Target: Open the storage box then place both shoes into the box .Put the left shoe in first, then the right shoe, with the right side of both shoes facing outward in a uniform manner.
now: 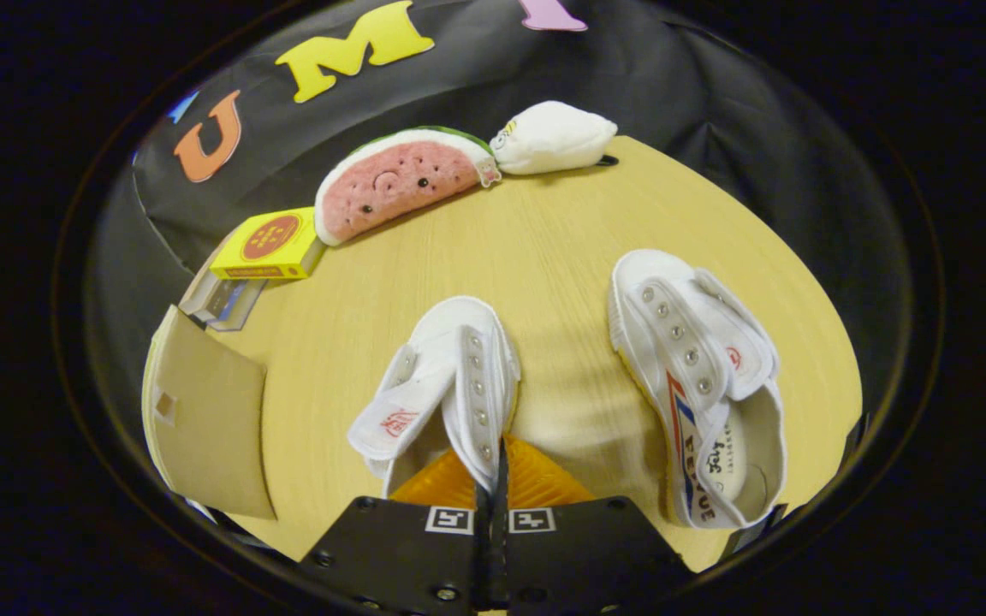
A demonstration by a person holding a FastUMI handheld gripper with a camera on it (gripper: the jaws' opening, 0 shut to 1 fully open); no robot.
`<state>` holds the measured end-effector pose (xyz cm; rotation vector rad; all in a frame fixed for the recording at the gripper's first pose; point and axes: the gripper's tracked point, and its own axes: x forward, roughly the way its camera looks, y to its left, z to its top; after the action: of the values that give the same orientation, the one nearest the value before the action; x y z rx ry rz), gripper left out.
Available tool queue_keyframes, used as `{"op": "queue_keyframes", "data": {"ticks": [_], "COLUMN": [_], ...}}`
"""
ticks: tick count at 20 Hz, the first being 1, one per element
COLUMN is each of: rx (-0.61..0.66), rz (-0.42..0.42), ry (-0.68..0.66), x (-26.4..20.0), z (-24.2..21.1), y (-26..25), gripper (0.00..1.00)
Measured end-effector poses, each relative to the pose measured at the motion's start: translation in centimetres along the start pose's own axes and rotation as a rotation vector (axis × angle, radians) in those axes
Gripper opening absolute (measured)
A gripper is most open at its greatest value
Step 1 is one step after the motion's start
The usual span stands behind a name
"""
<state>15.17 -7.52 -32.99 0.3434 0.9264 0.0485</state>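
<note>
Pinched tight between both fingers of the gripper (498,479) is the side wall of one white shoe (450,376), in the middle of the desk (544,248). Its mate, the other shoe (698,376), lies apart near the desk's right edge. At the left edge sits what looks like a cardboard flap (210,419), maybe the box. Along the far edge lie a yellow box (269,245), a watermelon toy (399,181) and a white toy (553,137).

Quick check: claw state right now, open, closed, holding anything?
Claw: closed on the side wall of the left shoe, both fingers pressing it.
</note>
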Motion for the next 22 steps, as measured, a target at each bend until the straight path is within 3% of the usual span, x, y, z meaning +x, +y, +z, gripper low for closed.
{"op": "queue_keyframes", "data": {"ticks": [10, 17, 22], "rx": [0.135, 0.128, 0.122], "rz": [0.078, 0.134, 0.193], "ry": [-0.011, -0.117, -0.162], "x": [-7.6, -16.2, -17.5], "z": [-1.4, 1.2, 1.1], "y": [9.6, 22.1, 32.1], "gripper": [0.00, 0.00, 0.00]}}
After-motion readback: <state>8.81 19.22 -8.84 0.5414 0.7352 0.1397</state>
